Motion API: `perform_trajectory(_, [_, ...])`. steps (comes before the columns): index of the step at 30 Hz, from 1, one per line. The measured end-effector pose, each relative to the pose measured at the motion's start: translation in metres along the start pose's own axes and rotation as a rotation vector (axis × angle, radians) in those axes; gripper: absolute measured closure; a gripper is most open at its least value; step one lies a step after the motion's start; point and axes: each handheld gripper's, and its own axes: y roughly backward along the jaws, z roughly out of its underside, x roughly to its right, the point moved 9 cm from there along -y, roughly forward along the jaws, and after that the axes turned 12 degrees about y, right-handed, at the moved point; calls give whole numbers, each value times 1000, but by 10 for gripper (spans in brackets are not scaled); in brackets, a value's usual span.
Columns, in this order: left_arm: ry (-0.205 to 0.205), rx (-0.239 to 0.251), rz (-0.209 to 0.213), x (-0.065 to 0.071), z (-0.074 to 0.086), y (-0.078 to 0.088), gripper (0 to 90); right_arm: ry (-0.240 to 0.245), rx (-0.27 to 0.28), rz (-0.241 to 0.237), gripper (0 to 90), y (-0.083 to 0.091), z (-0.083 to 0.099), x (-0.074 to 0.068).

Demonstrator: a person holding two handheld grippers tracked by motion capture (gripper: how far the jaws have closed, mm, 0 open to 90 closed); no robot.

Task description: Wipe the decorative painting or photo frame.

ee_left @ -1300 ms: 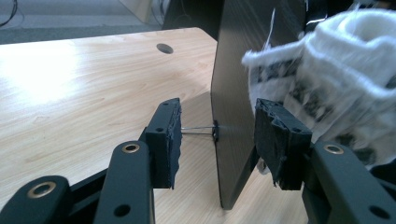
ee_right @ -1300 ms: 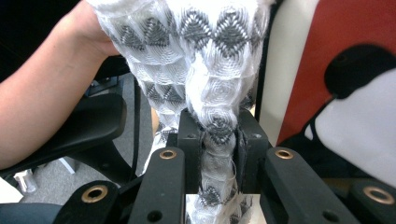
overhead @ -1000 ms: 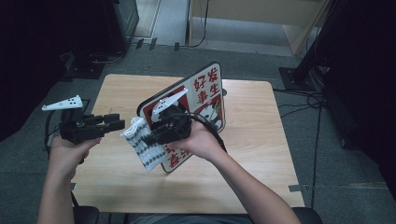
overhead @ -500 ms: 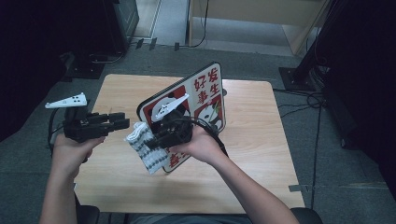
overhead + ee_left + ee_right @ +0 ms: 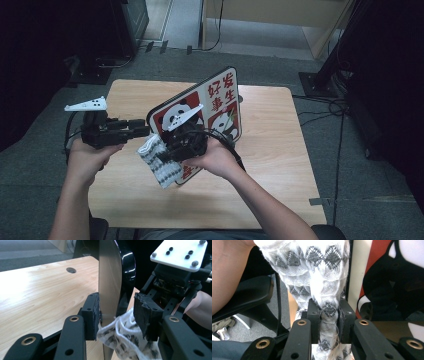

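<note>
So from where I'm sitting, nearest thing is my right gripper (image 5: pixel 329 315), and its black jaws are pinched tight on a white cloth (image 5: pixel 322 277). The cloth is a soft knit with a wavy, scalloped texture and grey diamond-ish bands across it, bunched into a thick twist where the pads squeeze it. In the high view that same cloth (image 5: pixel 159 162) hangs crumpled off the lower left edge of the board.

The board (image 5: pixel 210 107) is a flat, rounded-corner panel, glossy, with a black rim, red background, panda pictures and red characters on a cream strip. It stands tilted up off the table, leaning away from me, its lower end by my right hand (image 5: pixel 217 157).

My left gripper (image 5: pixel 117 312) comes at the board (image 5: pixel 110 277) edge-on. In the left gripper view the panel looks like a thin pale slab with a shiny black back. The jaws have just been closing but still stand apart: the left foam pad (image 5: pixel 92 312) sits right against the pale face, the chunky right one is off the black side, with cloth (image 5: pixel 120 335) puffing up between. Can't tell if that left pad is actually pressing.

Beyond that it's the table (image 5: pixel 280 150), light wood-grain laminate, smooth, with a small round hole (image 5: pixel 71 270) in it
</note>
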Motion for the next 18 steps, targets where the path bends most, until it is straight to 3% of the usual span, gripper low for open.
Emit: perform_trajectory(18, [39,-7,36,2,-4,-17,712,-7,-8,13,773,-5,11,2])
